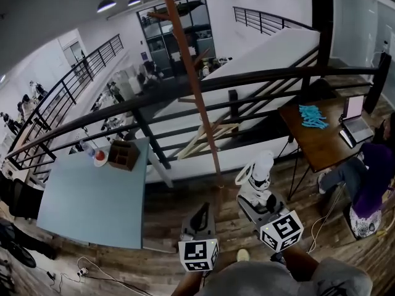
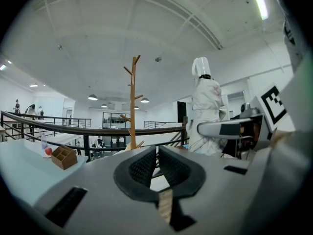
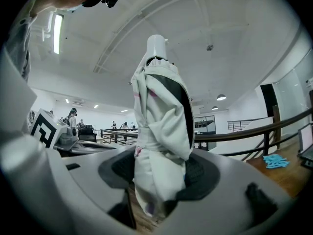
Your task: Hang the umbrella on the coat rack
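Note:
A folded white umbrella (image 1: 257, 175) stands upright in my right gripper (image 1: 261, 196), which is shut on its lower part. In the right gripper view the umbrella (image 3: 159, 116) fills the middle, its white cap on top, both pads pressing on the fabric. The brown wooden coat rack (image 1: 196, 85) rises just ahead, its base by the railing. Seen from the left gripper view, the rack (image 2: 132, 106) is straight in front, with short side pegs, and the umbrella (image 2: 205, 106) is to its right. My left gripper (image 1: 200, 213) is shut on nothing, to the left of the right one.
A black railing (image 1: 185, 97) runs across behind the rack. A light blue table (image 1: 92, 202) with a wooden organizer (image 1: 123, 155) stands to the left. A brown desk (image 1: 318, 142) with a laptop (image 1: 357, 121) stands to the right, and a seated person (image 1: 369, 177) is beside it. Cables (image 1: 83, 269) lie at lower left.

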